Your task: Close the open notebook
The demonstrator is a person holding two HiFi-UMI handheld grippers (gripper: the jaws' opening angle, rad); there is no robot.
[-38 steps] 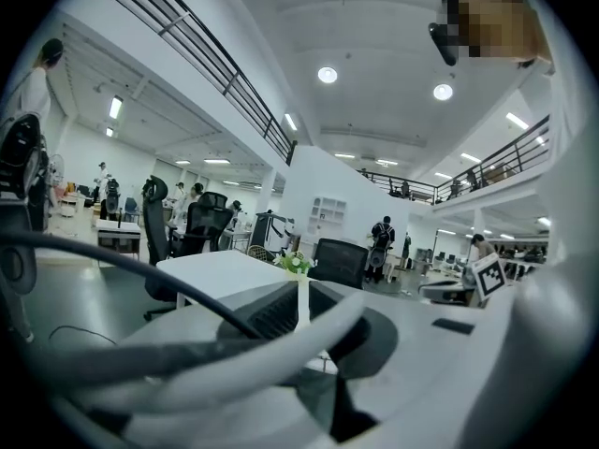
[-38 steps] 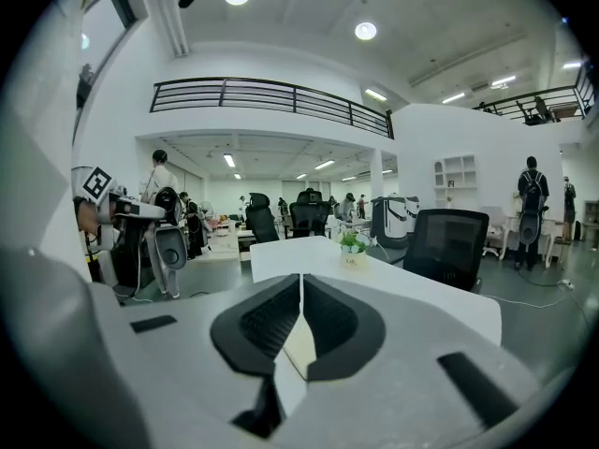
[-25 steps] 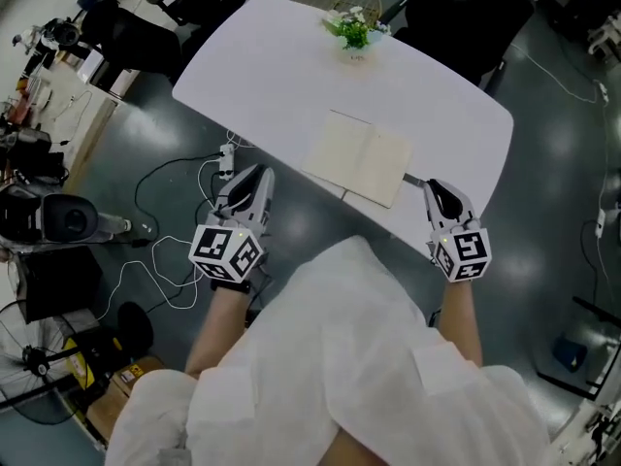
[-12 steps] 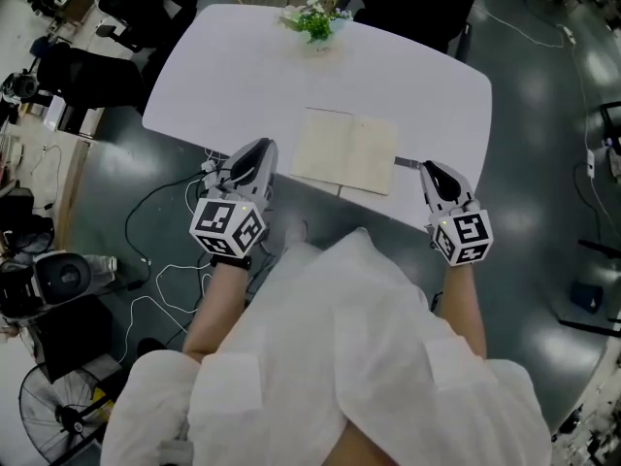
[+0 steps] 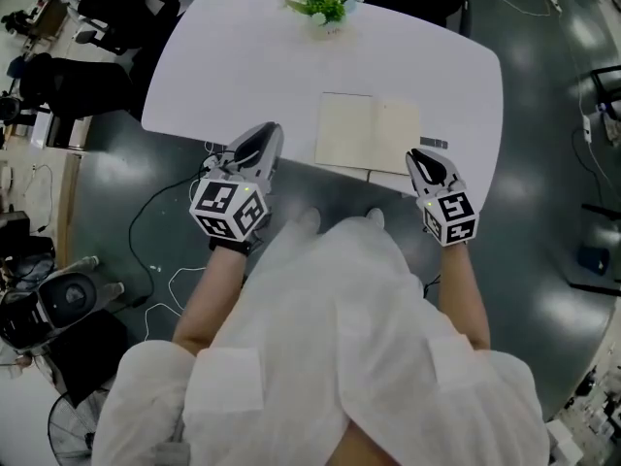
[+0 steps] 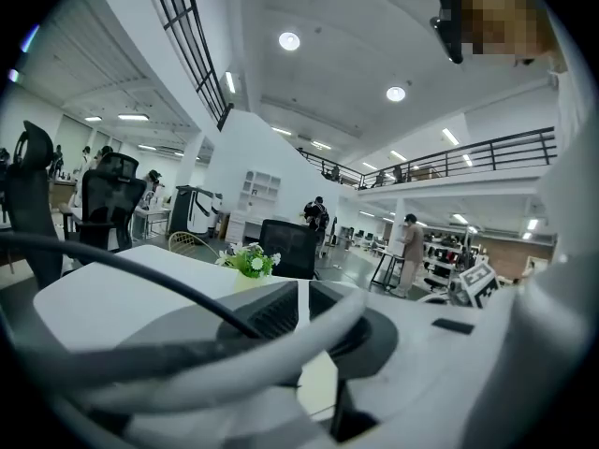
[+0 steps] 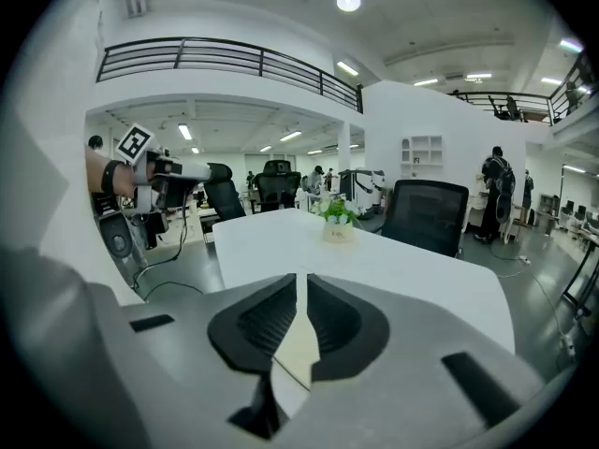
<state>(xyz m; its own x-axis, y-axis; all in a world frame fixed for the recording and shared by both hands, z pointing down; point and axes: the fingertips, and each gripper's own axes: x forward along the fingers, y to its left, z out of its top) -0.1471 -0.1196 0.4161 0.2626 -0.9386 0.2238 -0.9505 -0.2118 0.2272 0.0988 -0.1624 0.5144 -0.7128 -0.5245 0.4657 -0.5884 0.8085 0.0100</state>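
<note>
The open notebook (image 5: 369, 134) lies flat with its cream pages up, near the front edge of the white table (image 5: 243, 56). My left gripper (image 5: 273, 132) hovers at that edge, a hand's width left of the notebook. Its jaws stand a narrow slit apart with nothing between them (image 6: 302, 293). My right gripper (image 5: 416, 155) is over the notebook's near right corner. Its jaws have just been opening and show a thin empty gap (image 7: 301, 288). Through that gap a cream page (image 7: 298, 349) is visible.
A small potted plant (image 5: 325, 6) stands at the table's far edge. A small dark object (image 5: 434, 144) lies just right of the notebook. Black office chairs (image 5: 116, 17) stand to the left, and cables (image 5: 165, 212) trail over the grey floor under the left gripper.
Both grippers have moved forward to the table's front edge. The right one has gone from short of the notebook to over its near right corner.
</note>
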